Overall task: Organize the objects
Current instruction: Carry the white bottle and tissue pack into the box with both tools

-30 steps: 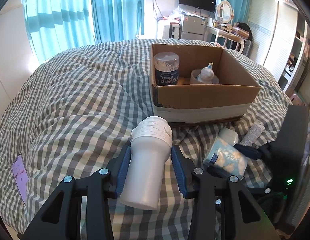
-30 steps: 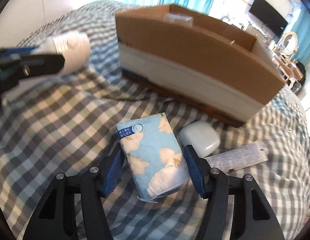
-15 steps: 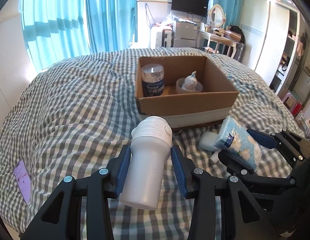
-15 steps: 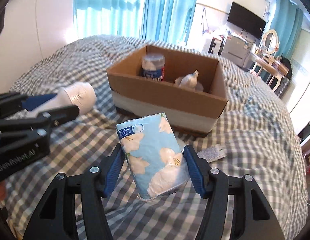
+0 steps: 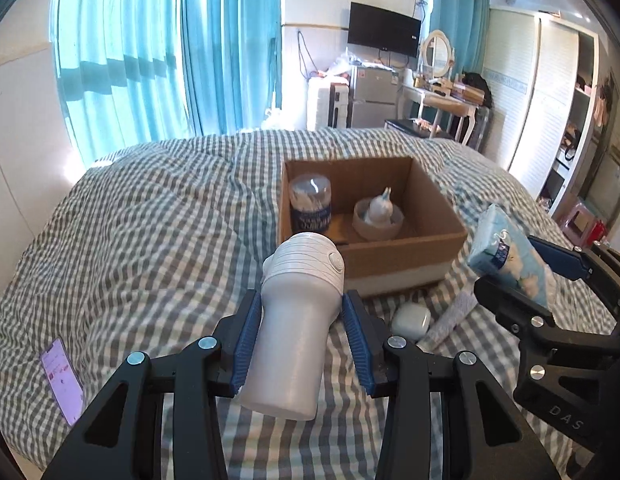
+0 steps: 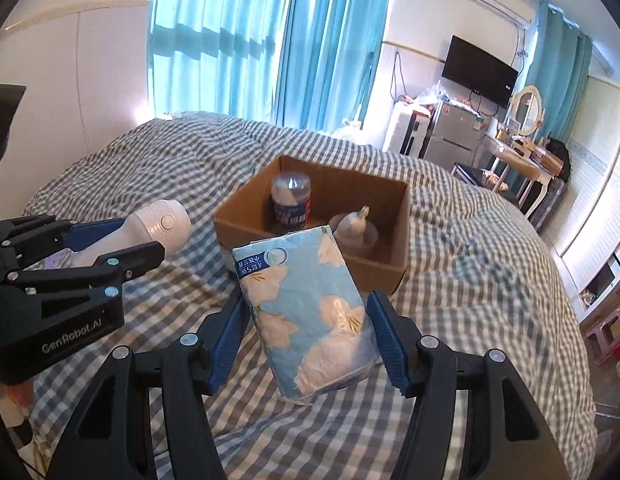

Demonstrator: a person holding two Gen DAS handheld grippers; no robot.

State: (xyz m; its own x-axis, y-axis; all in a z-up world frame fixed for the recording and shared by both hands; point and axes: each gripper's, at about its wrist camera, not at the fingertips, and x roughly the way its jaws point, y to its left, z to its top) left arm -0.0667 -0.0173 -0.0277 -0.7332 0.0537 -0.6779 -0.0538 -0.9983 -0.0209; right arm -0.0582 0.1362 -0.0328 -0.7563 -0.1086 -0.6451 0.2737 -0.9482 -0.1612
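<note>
Left wrist: left hand-held gripper (image 5: 300, 332) clamps white bottle (image 5: 296, 324); right hand-held gripper (image 6: 306, 334) clamps tissue pack (image 6: 306, 312).

bright daylight through the curtains (image 5: 166, 60), glare beside them; fisheye edges curve, corners dark.

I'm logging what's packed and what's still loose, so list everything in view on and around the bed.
cardboard box: 1, brown, open, on the bed
cotton swab jar: 1, clear with blue label, upright in the box, left side
small bottle: 1, pale, standing in a round dish in the box
white bottle: 1, white, held in the left gripper
tissue pack: 1, light blue with flowers, held in the right gripper
earbud case: 1, white, on the bed before the box
tube: 1, white, on the bed beside the case
phone: 1, screen lit, on the bed's left edge
bedspread: 1, grey and white check
left gripper: black, blue pads, closed on the bottle
right gripper: black, blue pads, closed on the pack
</note>
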